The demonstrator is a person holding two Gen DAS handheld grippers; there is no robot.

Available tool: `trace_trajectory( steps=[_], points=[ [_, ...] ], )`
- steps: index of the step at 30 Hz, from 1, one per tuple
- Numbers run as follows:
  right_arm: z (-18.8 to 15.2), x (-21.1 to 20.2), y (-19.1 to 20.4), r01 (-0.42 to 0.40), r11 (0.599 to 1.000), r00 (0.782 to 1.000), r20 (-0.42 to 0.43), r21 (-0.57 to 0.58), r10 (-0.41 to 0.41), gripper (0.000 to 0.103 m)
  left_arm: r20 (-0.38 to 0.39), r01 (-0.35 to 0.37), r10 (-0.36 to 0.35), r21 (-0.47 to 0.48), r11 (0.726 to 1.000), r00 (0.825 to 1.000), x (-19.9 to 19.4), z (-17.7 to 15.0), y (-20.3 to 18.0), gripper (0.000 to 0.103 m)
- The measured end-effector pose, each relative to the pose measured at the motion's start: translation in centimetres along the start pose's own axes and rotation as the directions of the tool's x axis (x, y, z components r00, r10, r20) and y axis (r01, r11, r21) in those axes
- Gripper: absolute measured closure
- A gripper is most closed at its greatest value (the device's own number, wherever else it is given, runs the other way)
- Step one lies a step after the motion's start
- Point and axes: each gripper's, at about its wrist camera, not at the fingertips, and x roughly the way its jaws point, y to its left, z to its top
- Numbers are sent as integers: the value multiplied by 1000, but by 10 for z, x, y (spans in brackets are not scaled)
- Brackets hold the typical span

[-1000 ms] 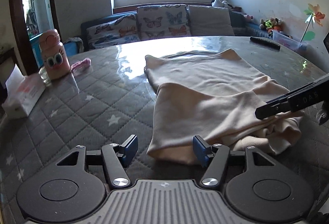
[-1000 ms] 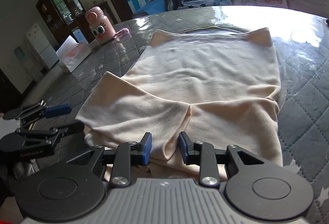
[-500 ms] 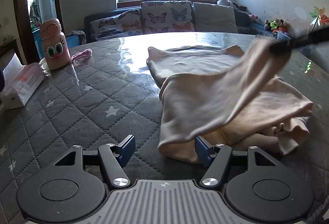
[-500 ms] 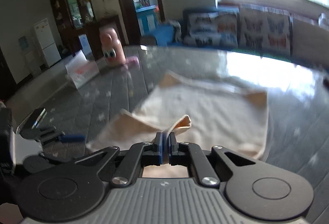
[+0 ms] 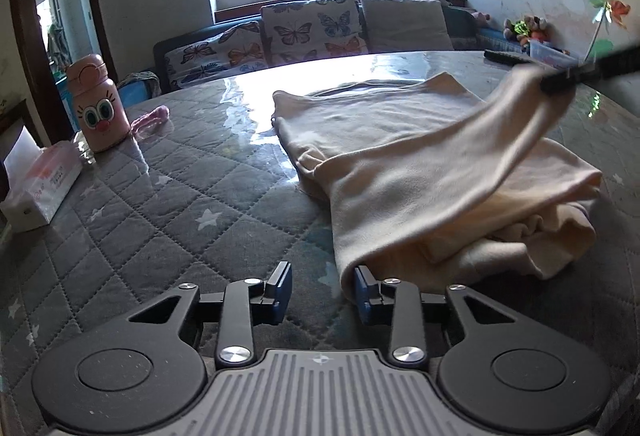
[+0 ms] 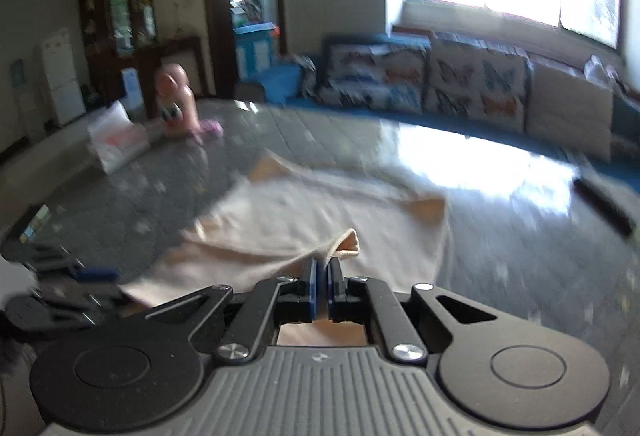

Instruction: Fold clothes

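A cream garment (image 5: 420,156) lies on the grey quilted table (image 5: 160,212), its near end bunched in loose folds. My right gripper (image 6: 322,276) is shut on a cream flap of the garment (image 6: 340,244) and holds it above the table. In the left wrist view that gripper (image 5: 560,80) shows at the upper right, with the flap stretched up to it. My left gripper (image 5: 322,286) stands open low over the table. Its right pad (image 5: 362,286) sits against the garment's near corner, and nothing lies between its fingers.
A pink cartoon bottle (image 5: 96,104) and a tissue box (image 5: 40,184) stand at the table's left, with a small pink item (image 5: 150,118) beside the bottle. A dark remote (image 5: 506,56) lies at the far right. A butterfly-cushioned sofa (image 5: 312,32) runs behind the table.
My right gripper shut on the garment's flap and has lifted it up and away from the table's near side. My left gripper stayed open and moved closer to the near corner.
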Motion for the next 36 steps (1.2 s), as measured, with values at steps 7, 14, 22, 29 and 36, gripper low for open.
trace_trajectory(
  steps=[7,14,22,29,36],
  points=[
    [-34,19,-14,2,999,993,-122,50,4,94,-2,35,-35,44,998,999,-15,4,8,65],
    [-24,18,-18,4,999,998,-67,37,-2,92,63,41,-43,21,999,997,-18,37,15,66],
    [-14,50,-13,-24,999,998,-49,31,26,92,57,96,-96,12,995,994,33,68,-1,71],
    [-18,53,-20,-24,999,998,-59,37,26,93,-19,81,-81,-4,997,997,70,64,2,79],
    [-19,47,-21,-35,999,998,-54,16,36,92,5,89,-89,-16,996,996,66,71,5,79]
  ],
)
